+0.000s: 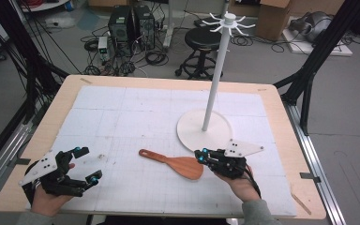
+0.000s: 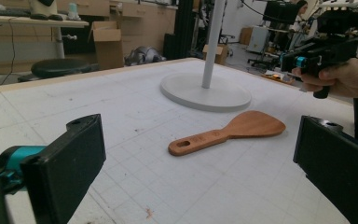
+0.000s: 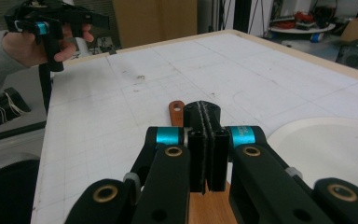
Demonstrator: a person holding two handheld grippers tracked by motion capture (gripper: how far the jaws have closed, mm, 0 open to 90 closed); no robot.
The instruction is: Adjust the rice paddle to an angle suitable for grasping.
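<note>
A wooden spatula (image 1: pixel 176 164) lies flat on the white gridded mat, its handle with the hole pointing left. My left gripper (image 1: pixel 87 164) is at the front left of the table, open, with nothing between its black jaws; the left gripper view looks across the mat at the spatula (image 2: pixel 233 130). My right gripper (image 1: pixel 200 156) is shut and holds nothing. It hovers at the right end of the blade. Past the tips of my right gripper (image 3: pixel 207 114) the spatula handle (image 3: pixel 176 112) sticks out, and the blade shows beneath the jaws.
A white stand with a round base (image 1: pixel 187 136), a tall pole and hooked arms at the top (image 1: pixel 227 21) is just behind the right gripper. The mat's left and far parts are bare. Beyond the table are a stool (image 1: pixel 202 40), computers (image 1: pixel 131 23) and cables.
</note>
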